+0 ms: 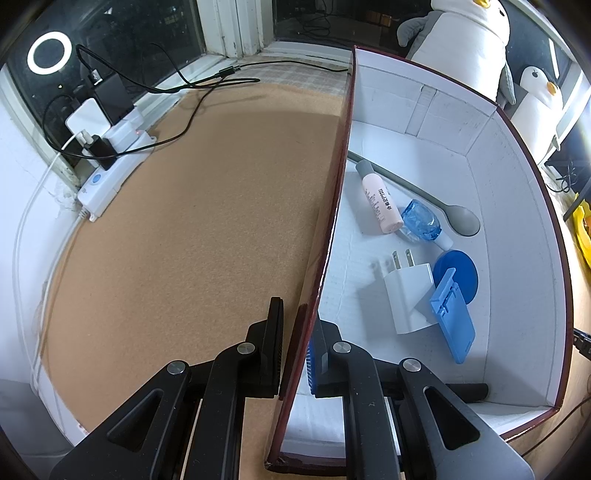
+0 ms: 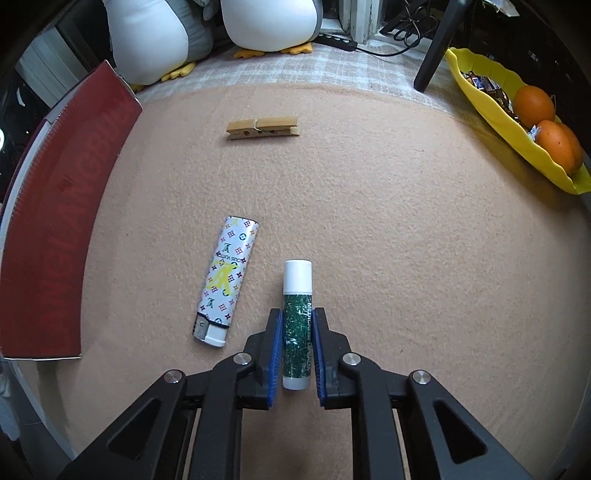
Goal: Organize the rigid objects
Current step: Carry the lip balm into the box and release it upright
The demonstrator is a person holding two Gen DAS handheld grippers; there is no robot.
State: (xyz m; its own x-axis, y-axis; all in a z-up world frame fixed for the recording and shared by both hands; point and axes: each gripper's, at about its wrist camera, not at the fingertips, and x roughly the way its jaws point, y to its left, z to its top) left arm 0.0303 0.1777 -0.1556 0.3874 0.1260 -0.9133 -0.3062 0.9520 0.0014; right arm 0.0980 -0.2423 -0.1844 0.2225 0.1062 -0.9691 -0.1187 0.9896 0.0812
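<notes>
My left gripper (image 1: 297,325) is shut on the left wall of the dark red box (image 1: 334,206), one finger outside and one inside. On the box's white floor lie a pink tube (image 1: 382,203), a grey spoon (image 1: 463,219), a blue wrapped item (image 1: 421,221), a white plug adapter (image 1: 408,295), a blue round lid (image 1: 458,269) and a blue clip (image 1: 452,317). My right gripper (image 2: 297,332) is shut on a green lip balm stick (image 2: 296,325) with a white cap, lying on the mat. A patterned lighter (image 2: 225,280) lies left of it. A wooden clothespin (image 2: 263,128) lies farther off.
The red box's outer wall (image 2: 62,221) stands at the left of the right wrist view. A yellow tray (image 2: 517,122) with oranges and sweets sits at the right. Plush penguins (image 2: 207,33) stand behind. A power strip (image 1: 110,173) with chargers and cables lies left of the tan mat (image 1: 192,240).
</notes>
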